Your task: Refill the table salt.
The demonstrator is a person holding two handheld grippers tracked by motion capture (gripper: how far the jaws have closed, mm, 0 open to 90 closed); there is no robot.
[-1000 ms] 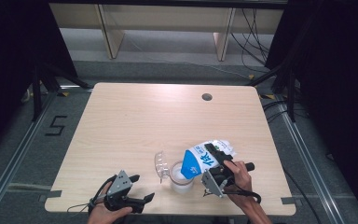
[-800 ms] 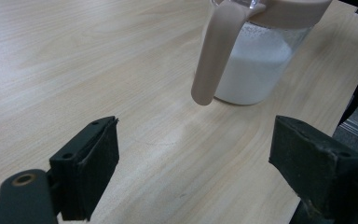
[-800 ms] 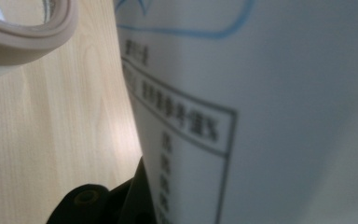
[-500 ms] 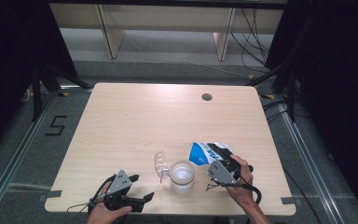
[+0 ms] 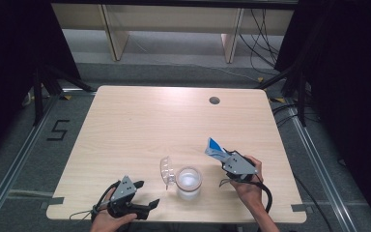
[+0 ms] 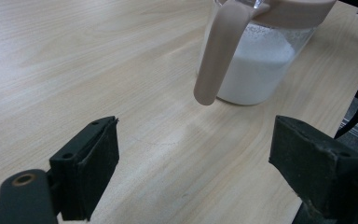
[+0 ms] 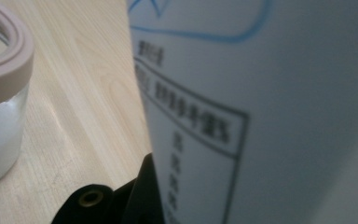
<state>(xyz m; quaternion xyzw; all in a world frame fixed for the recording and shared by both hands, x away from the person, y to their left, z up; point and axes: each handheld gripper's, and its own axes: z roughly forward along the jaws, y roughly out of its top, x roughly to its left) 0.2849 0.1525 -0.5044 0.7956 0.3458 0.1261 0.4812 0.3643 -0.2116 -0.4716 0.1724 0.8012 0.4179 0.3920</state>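
Table: light wood top (image 5: 140, 125), round cable hole (image 5: 214, 100).
Floor: grey, taped "5" (image 5: 58, 130).
Back: pale shelving (image 5: 174, 19), dark curtains (image 5: 9, 58).

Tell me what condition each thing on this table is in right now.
Glass jar: upright, lid flipped open, partly filled with white powder.
Blue-and-white pouch: gripped, held off to the jar's right.
Right gripper: shut on the pouch.
Left gripper: open, empty, jaws pointing toward the jar.
Table: bare light wood.
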